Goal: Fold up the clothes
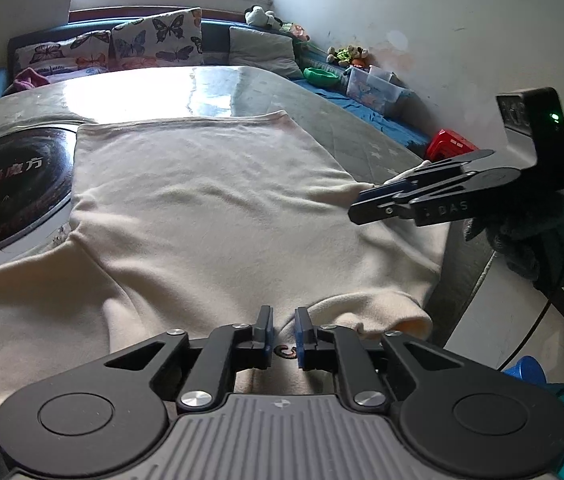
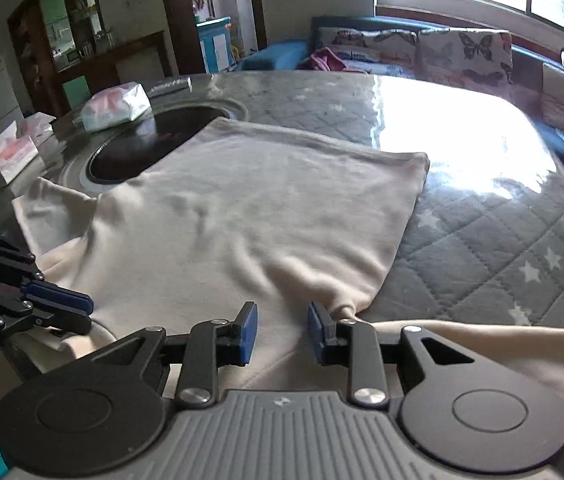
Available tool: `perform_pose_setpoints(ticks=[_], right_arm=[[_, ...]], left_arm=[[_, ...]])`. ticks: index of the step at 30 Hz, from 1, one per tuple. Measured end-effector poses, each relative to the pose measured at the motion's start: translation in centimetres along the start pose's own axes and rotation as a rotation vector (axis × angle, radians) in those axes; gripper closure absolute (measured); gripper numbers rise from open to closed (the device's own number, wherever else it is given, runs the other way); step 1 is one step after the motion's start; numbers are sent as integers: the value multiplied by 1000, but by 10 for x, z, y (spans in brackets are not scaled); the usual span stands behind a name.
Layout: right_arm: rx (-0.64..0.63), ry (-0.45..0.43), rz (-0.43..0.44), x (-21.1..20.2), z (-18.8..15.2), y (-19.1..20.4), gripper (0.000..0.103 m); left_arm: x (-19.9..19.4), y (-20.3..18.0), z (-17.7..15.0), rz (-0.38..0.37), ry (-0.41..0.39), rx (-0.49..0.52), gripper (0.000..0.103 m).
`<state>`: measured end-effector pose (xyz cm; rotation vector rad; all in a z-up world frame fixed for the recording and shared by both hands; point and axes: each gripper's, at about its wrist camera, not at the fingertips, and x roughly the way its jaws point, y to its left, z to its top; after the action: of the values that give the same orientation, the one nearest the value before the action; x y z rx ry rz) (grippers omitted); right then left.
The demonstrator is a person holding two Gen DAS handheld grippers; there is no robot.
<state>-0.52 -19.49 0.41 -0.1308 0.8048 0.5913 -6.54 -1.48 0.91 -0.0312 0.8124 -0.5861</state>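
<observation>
One cream sweater [image 1: 218,208] of soft, fleecy knit lies spread flat on the tabletop [image 2: 501,232], hem at the far side, collar at the near edge, with shallow wrinkles across its body. The tabletop is covered by a grey quilted cloth with white stars under a glossy clear sheet that glares near the window; a round black glass plate [image 1: 6,188] with printed characters is set into it at the left, and the sweater's left edge overlaps it. Two butterfly-print cushions [image 1: 138,40] lean on the far sofa. One soft pack of tissues [image 2: 116,106] and two tissue boxes [image 2: 10,152] sit at the far left.

The left gripper [image 1: 283,334] hovers over the collar [image 1: 369,312], its blue-padded fingers a narrow gap apart, holding nothing. The right gripper [image 2: 282,332] is at the sweater's right shoulder, fingers moderately open with cloth between them but not pinched; the right finger's tip [image 2: 321,320] touches a raised bunch of fabric.
</observation>
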Motion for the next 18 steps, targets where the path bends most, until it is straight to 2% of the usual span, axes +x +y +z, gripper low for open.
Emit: perform_pose_setpoints(ticks=[3, 10, 14, 18], right_arm=[[26, -10, -21, 0, 0, -9, 67], [52, -13, -43, 8, 2, -15, 67], [52, 3, -46, 14, 0, -16, 67], [35, 6, -33, 13, 1, -12, 67]], left_arm=[[-2, 4, 11, 33, -34, -1, 88], [13, 45, 37, 155, -91, -126, 88], [17, 67, 35, 214, -80, -172, 88], [5, 83, 25, 228, -101, -202, 88]])
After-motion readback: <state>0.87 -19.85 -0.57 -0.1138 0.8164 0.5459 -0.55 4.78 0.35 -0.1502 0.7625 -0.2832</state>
